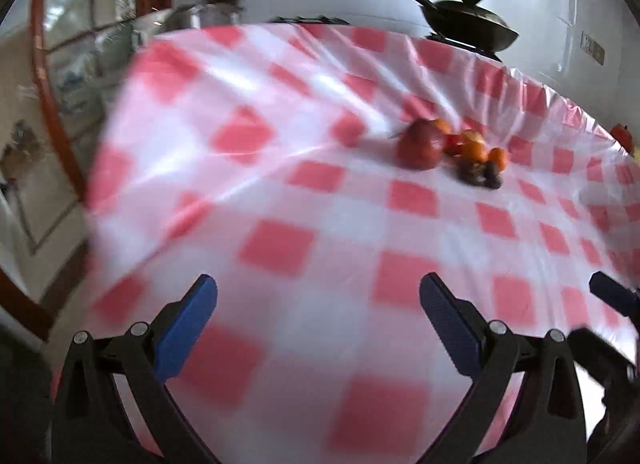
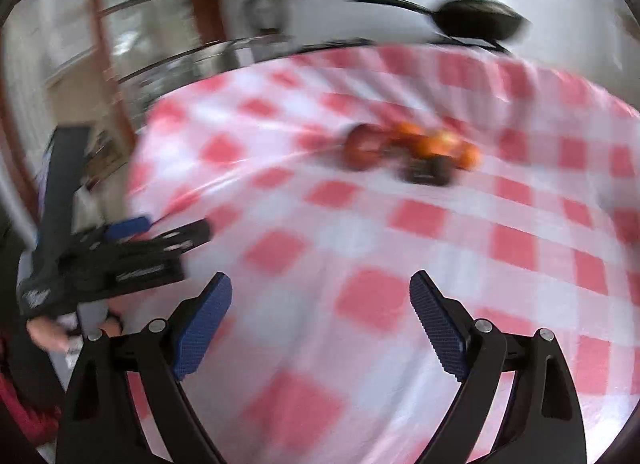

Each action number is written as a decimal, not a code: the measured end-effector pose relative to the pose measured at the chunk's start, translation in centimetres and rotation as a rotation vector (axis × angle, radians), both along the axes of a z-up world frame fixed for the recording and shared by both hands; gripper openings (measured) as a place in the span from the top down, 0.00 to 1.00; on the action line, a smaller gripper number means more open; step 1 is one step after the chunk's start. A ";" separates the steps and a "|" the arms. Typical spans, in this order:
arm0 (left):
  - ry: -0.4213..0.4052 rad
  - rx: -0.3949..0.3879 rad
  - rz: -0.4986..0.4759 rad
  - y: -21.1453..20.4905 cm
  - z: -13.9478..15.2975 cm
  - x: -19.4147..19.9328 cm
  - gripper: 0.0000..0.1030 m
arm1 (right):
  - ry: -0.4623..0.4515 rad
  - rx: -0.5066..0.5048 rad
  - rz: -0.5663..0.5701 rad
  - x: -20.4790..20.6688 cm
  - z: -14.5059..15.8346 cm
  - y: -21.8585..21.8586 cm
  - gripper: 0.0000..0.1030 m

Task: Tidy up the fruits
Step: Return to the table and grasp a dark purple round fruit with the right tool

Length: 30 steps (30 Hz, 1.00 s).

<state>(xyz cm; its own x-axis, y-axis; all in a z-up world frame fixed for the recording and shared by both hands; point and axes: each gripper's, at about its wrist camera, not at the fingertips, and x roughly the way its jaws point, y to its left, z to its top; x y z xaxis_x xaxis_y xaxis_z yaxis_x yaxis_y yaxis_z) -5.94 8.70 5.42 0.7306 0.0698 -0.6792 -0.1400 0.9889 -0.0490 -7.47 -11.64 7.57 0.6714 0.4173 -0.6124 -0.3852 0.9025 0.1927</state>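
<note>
Left wrist view showed the fruits (image 1: 452, 152) clustered on the checked cloth (image 1: 280, 204) of the worktop, a red apple (image 1: 420, 144) leftmost. Well short of them, the left tool (image 1: 318, 320) and right tool (image 2: 320, 320) hung spread and empty; a black pan (image 1: 468, 22) sat beyond.

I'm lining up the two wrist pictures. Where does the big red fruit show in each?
Left wrist: big red fruit right of centre, upper middle, at the left end of the fruit pile.
Right wrist: big red fruit just right of centre, blurred, same end of the pile.
Shared landmark: black pan beyond the table.
</note>
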 end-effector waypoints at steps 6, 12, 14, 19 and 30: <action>-0.001 -0.081 -0.035 -2.7 -1.3 6.3 0.02 | 0.079 0.097 -0.170 8.1 -2.2 -5.4 0.15; 0.029 -0.252 0.020 -0.9 -3.2 8.4 0.02 | 0.112 0.097 -0.217 13.6 -2.7 -6.5 0.23; -0.016 -0.310 0.029 0.0 -3.2 7.8 0.02 | 0.130 0.114 -0.224 15.5 -3.1 -6.4 0.25; -0.023 -0.325 0.006 -0.1 -3.4 7.6 0.02 | 0.200 0.192 -0.236 19.6 -4.5 -6.3 0.34; -0.029 -0.339 0.013 0.2 -3.3 7.4 0.02 | 0.267 0.186 -0.207 23.4 -6.0 -4.2 0.59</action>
<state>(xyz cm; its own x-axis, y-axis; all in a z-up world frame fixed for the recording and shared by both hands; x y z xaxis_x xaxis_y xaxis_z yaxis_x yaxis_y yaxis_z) 1.45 8.88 2.12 0.7507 -0.1470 -0.6441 -0.1463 0.9137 -0.3790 15.96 -15.82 1.58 0.5801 0.4102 -0.7037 -0.1124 0.8960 0.4296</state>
